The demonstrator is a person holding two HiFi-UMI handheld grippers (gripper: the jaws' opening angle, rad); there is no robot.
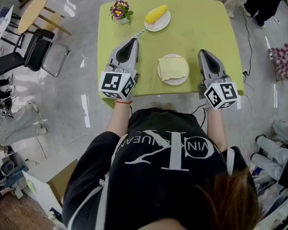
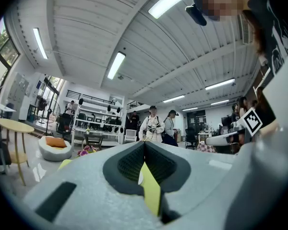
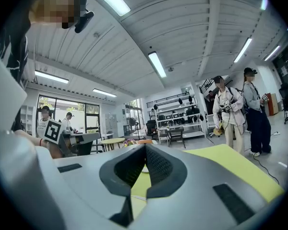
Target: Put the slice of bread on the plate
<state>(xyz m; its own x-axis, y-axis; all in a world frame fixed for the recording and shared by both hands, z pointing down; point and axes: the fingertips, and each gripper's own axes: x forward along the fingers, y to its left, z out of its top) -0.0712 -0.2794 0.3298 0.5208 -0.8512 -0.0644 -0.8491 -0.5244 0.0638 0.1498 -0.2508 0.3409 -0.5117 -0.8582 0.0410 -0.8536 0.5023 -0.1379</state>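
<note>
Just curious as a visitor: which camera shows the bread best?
The head view: it looks down on the slice of bread lying on its plate. Both gripper views look level across the room; the bread is not discernible there.

- I see a glossy grey floor (image 1: 77, 128) all round the lime-green tabletop (image 1: 201, 28), with pale streaks of light reflected in it
- At upper left in the head view stand a round wooden table (image 1: 33, 11) and a black chair (image 1: 36, 49) on a metal frame
- A cardboard box (image 1: 61, 180) sits at lower left
- Overhead I make out a white ribbed ceiling (image 2: 77, 28) with long tube lights (image 2: 116, 64)
- Far back there are white shelving (image 2: 93, 121), a low round seat with an orange cushion (image 2: 54, 146), tall windows (image 3: 69, 116) and people standing (image 2: 153, 126)
</note>
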